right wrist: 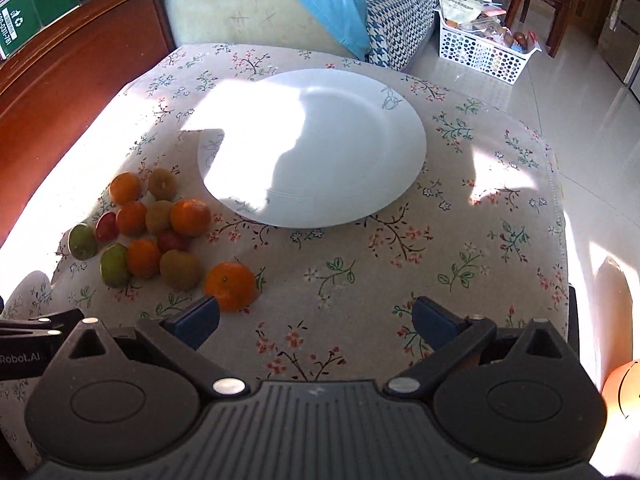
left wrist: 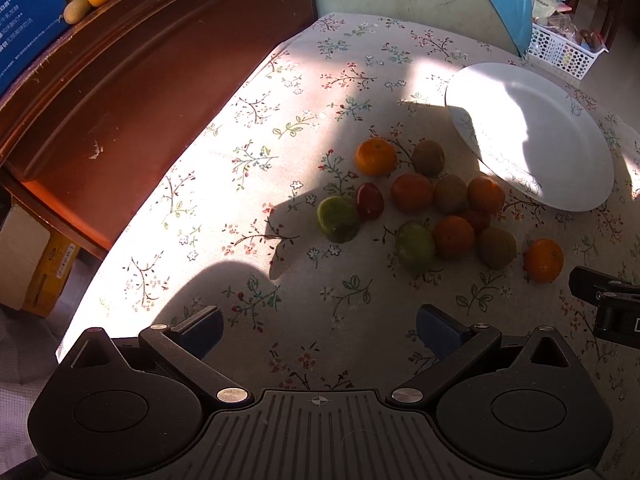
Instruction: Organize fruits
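Sunlit tiled floor [right wrist: 592,128], wooden chair [right wrist: 548,4]

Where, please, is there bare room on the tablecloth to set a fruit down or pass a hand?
The white plate is bare. Free cloth lies between the plate and the right tool, and along the tablecloth's right edge. Cloth left of the fruit pile, toward the wooden bench, is free. The pile is crowded; one orange sits apart.
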`<state>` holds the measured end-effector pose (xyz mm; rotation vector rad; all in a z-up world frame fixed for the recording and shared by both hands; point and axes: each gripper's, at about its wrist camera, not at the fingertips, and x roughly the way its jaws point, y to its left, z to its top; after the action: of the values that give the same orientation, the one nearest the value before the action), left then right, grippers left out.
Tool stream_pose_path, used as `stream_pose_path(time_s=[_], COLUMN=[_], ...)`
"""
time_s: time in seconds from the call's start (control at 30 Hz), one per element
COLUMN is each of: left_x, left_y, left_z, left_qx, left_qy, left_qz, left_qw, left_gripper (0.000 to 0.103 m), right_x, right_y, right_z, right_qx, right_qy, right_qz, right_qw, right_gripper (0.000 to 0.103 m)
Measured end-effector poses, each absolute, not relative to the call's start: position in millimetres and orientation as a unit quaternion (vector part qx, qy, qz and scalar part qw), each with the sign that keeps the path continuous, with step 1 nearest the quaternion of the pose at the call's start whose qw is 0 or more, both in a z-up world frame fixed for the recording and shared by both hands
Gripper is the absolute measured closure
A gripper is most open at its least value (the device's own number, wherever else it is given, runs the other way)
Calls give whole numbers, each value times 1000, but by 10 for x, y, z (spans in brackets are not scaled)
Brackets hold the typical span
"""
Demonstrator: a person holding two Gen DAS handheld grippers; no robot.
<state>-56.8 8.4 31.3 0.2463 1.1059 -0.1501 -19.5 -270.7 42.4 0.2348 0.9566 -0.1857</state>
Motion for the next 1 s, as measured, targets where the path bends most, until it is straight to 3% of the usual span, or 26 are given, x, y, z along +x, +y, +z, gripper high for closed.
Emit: stream_pose_path(time_s=[1.0], left_x=[-498], left_y=[73], left_z=[303], left_qx=[110], left_qy=[528], left_qz=[-34], left_qw=[841], left_gripper=[0], right_x=[-48], right_y=[-2463], right_z=[434], right_qx=[101], right_qy=[464], right_qz=[-69], right_qw=[877], right_gripper=[1])
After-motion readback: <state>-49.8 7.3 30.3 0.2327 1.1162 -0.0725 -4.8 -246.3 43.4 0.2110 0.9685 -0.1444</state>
